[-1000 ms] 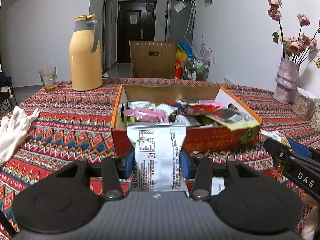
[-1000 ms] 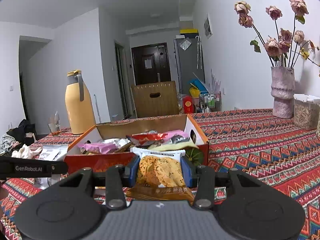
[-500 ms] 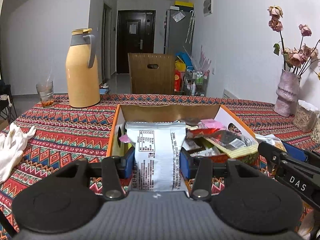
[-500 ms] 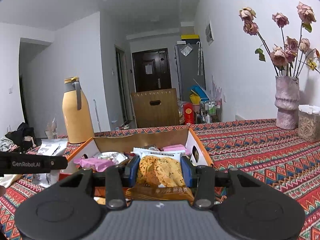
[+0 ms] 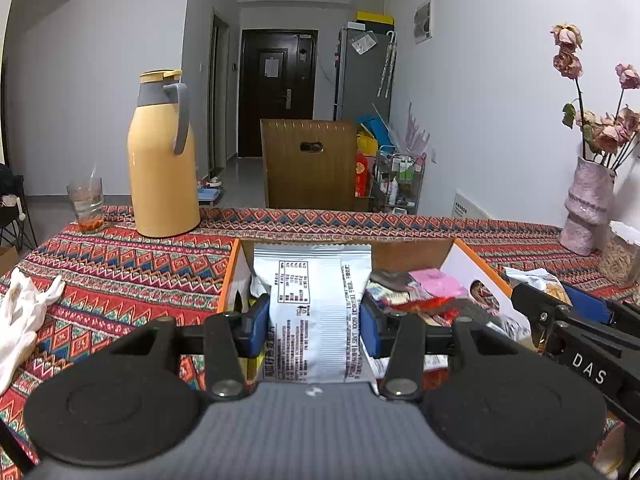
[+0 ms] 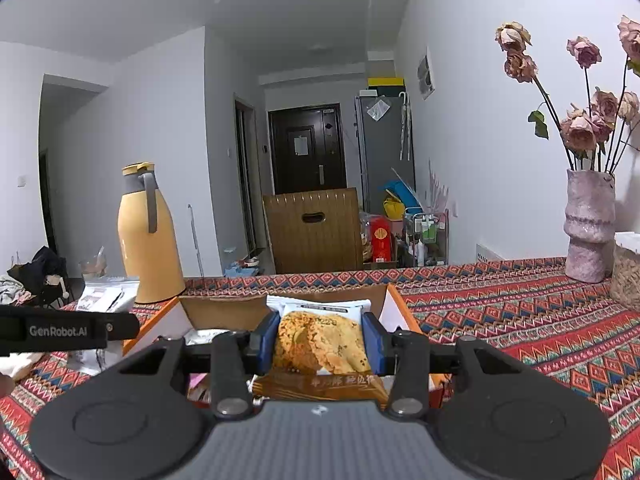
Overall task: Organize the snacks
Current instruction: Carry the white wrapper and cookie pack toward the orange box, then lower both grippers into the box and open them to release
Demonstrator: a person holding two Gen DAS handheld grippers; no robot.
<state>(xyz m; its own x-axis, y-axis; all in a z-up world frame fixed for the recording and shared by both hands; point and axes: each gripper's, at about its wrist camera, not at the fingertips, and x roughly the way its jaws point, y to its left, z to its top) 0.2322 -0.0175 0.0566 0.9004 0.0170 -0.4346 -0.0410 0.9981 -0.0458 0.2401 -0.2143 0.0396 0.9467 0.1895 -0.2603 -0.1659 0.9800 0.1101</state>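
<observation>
My left gripper (image 5: pixel 314 322) is shut on a silver snack packet (image 5: pixel 316 312) with its printed back facing me, held over the near left part of an open orange cardboard box (image 5: pixel 474 268) of assorted snacks. My right gripper (image 6: pixel 320 342) is shut on a cracker packet (image 6: pixel 320 344) showing golden crackers, held over the same box (image 6: pixel 396 304). The right gripper also shows at the right edge of the left wrist view (image 5: pixel 576 320). The left gripper also shows at the left of the right wrist view (image 6: pixel 68 330) with its silver packet (image 6: pixel 106 298).
A yellow thermos jug (image 5: pixel 162 160) and a glass (image 5: pixel 86 204) stand at the table's far left. White gloves (image 5: pixel 20 316) lie at the left edge. A pink vase of dried roses (image 6: pixel 588 224) and a jar (image 6: pixel 626 276) stand at the right. A wooden chair (image 5: pixel 310 164) is behind the table.
Both grippers have moved forward and over the box, still holding their packets. The box now sits lower and closer in both views.
</observation>
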